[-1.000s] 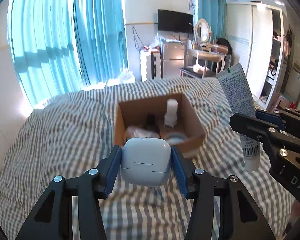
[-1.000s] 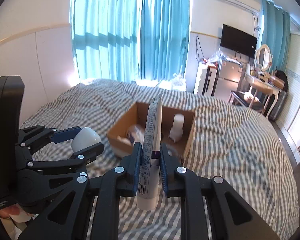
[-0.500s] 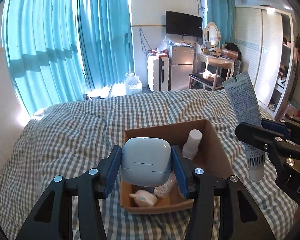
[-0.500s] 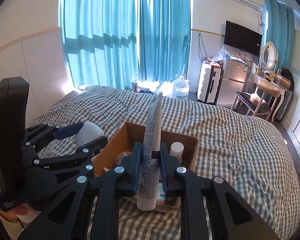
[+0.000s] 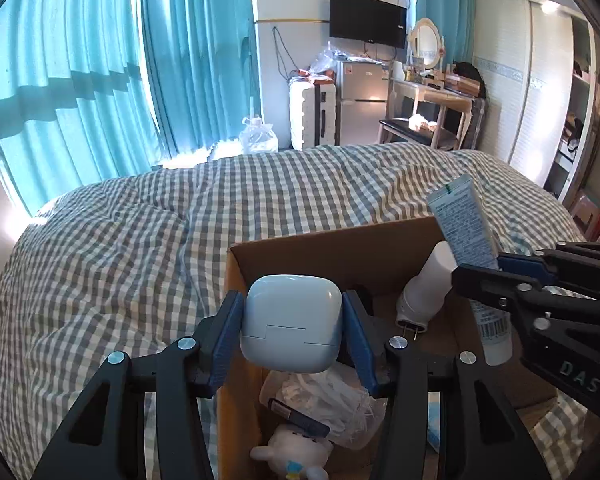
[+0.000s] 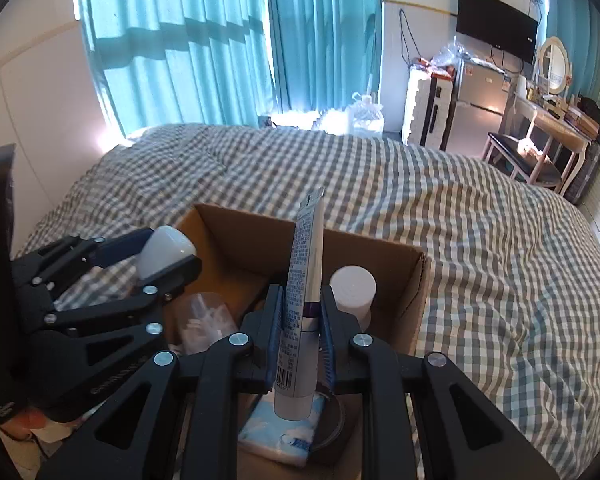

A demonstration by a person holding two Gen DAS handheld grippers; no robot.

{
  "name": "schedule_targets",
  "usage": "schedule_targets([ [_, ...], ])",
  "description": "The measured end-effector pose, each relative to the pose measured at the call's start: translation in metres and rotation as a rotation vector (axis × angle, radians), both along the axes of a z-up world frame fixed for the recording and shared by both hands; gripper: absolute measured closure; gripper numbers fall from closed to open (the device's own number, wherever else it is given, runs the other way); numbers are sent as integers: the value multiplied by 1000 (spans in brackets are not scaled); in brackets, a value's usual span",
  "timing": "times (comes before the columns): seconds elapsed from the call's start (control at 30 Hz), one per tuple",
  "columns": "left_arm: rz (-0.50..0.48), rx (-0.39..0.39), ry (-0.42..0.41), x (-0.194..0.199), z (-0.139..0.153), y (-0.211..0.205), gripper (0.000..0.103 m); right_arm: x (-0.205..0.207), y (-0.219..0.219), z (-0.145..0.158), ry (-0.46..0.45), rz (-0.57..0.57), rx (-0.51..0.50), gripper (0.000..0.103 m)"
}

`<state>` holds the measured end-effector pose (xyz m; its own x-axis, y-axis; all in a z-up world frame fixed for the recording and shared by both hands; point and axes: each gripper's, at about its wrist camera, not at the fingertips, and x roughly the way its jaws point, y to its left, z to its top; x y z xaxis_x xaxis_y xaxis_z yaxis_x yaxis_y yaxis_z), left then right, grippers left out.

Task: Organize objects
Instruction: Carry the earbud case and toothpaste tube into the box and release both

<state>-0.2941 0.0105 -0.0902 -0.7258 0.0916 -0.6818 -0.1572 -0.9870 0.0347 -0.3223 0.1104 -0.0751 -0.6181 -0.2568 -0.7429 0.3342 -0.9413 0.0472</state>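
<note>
Left gripper [image 5: 292, 330] clamps a white earbud case [image 5: 291, 328] between its blue pads, above the near-left part of an open cardboard box [image 5: 320, 248] on the checked bedspread [image 5: 100, 264]. Inside lie a white bottle [image 5: 424, 292] and a small plush toy [image 5: 288, 454].

Right gripper [image 6: 300, 344] pinches a toothpaste tube [image 6: 304, 304] upright, cap down, over the box, above a blue tissue pack [image 6: 284, 428].
</note>
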Motion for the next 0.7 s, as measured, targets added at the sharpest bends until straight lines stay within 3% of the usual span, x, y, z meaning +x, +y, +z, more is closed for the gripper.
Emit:
schedule_targets([
  [0.3, -16, -50, -37, -13, -28, 13, 52, -7, 0, -40, -74, 23, 15, 86],
  [0.7, -28, -33, -37, -7, -35, 11, 50, 5, 3, -39, -86, 17, -17, 85],
])
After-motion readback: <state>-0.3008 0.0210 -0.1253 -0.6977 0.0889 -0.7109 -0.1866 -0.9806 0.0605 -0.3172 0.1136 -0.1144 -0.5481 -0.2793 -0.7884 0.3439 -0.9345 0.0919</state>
